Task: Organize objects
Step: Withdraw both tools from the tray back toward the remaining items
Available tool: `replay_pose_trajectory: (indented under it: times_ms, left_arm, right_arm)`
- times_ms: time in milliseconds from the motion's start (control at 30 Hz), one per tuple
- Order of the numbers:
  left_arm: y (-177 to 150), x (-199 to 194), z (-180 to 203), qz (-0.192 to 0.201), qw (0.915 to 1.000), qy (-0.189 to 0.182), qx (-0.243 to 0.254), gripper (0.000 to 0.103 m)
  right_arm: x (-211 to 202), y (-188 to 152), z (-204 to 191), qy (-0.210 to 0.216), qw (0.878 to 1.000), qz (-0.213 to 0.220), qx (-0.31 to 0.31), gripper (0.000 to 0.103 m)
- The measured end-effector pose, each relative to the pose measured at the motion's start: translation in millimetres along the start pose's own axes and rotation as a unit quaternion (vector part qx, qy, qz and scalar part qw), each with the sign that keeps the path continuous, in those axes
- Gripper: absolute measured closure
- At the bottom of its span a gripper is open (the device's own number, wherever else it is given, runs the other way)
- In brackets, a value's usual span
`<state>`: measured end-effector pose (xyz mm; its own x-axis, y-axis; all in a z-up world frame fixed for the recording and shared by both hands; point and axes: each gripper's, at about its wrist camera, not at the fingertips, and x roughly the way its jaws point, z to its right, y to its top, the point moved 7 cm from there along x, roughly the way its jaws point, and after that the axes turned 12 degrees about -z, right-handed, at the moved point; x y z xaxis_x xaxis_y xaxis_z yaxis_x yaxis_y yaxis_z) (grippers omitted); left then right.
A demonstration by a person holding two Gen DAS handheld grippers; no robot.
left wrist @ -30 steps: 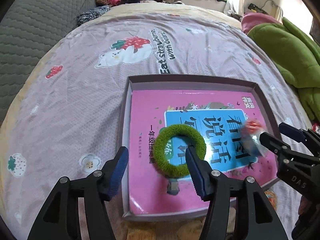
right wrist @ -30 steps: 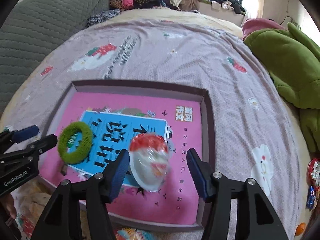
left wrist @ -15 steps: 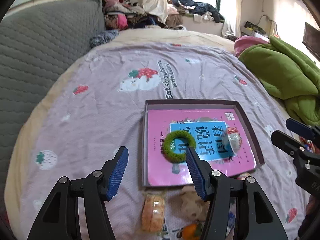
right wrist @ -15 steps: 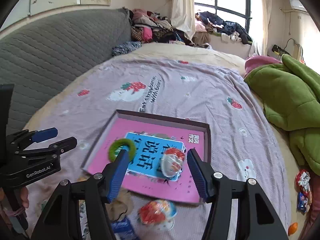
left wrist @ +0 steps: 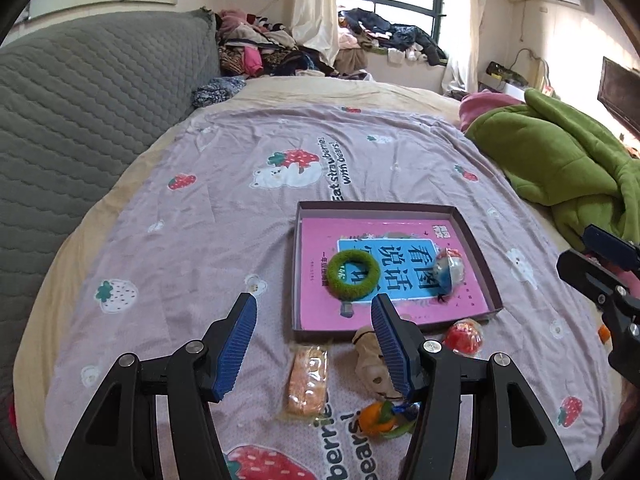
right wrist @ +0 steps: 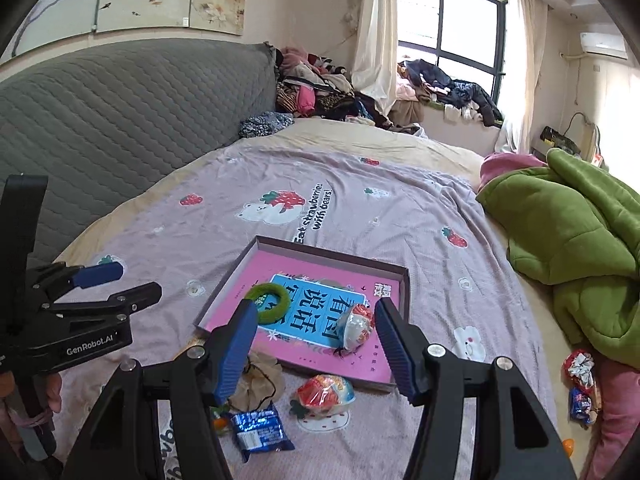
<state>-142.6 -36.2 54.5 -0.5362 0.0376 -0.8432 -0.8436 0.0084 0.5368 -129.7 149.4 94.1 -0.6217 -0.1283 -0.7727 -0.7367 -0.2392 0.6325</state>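
Left gripper (left wrist: 312, 322) spread wide, blue ribbed pads apart, nothing between them, nothing touched. Hanging above the lilac strawberry-print bedspread (left wrist: 208, 208), aimed down at the near edge of the shallow box lid (left wrist: 297, 264).

Right gripper (right wrist: 312, 330) likewise gaping, empty, pads clear of everything; from its own camera framing the tray's near right part without contact.

Inside the tray: a pink book (left wrist: 316, 312) with a blue title panel lying flat, filling the floor. On top of it, a fuzzy green ring (left wrist: 353, 276) on the left half, and a clear wrapped sweet with red top (left wrist: 450, 270) on the right half, well apart from each other.

Just outside the tray's near wall, loose on the spread: an orange-wrapped snack packet (left wrist: 307, 382), a small beige plush toy (left wrist: 370, 356), a red-and-clear wrapped ball (left wrist: 464, 336), a small orange fruit-like piece (left wrist: 374, 420). From the right wrist view, also a blue foil packet (right wrist: 260, 428) closest to the camera.

Further out: green quilt (left wrist: 560, 168) bunched at the right, grey quilted headboard (left wrist: 80, 100) at the left, heap of clothes (left wrist: 264, 52) by the window beyond.
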Motion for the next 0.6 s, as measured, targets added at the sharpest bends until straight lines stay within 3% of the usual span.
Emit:
replay_pose_trajectory:
  times_ms: [600]
  left_arm:
    - [-43.0,8.4,1.8,-0.010,0.9998,-0.013,0.013,0.042]
  right_arm:
    - [-13.2,-50.9,-21.8,0.004,1.000,0.008,-0.008,0.042]
